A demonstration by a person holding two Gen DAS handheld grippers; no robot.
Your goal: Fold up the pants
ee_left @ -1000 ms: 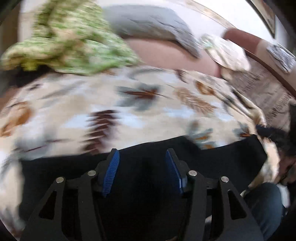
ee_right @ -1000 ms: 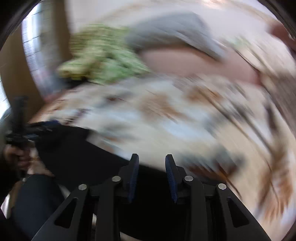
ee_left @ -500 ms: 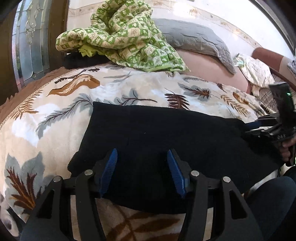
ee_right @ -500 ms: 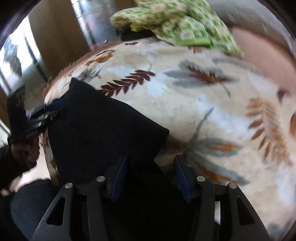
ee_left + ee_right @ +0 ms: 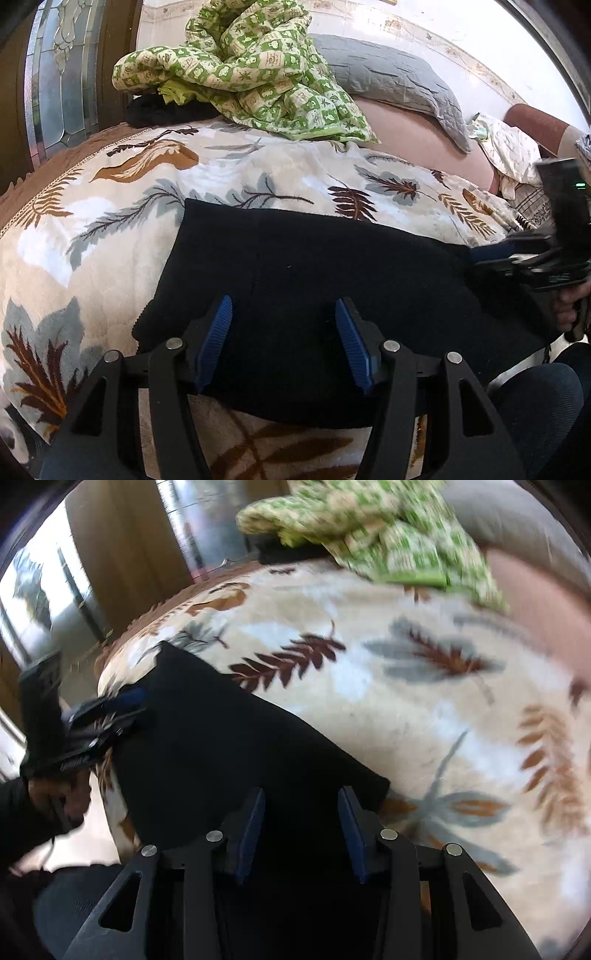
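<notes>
The black pants (image 5: 314,273) lie flat as a folded dark slab on a leaf-patterned blanket (image 5: 110,229); they also show in the right wrist view (image 5: 229,753). My left gripper (image 5: 283,314) is open, its blue pads just above the pants' near left part, holding nothing. My right gripper (image 5: 301,805) is open over the pants' right end, near their corner. In the left wrist view the right gripper (image 5: 532,254) sits at the pants' right edge. In the right wrist view the left gripper (image 5: 99,720) sits at the pants' left edge.
A crumpled green patterned quilt (image 5: 251,70) and a grey pillow (image 5: 399,77) lie at the bed's far side. A black garment (image 5: 159,109) sits under the quilt. A glass door panel (image 5: 59,74) stands at left. The person's knee (image 5: 539,406) is at lower right.
Both cameras have swung and risen from a blurred low view to a steadier look over the flat pants. The right gripper's jaws have opened wider.
</notes>
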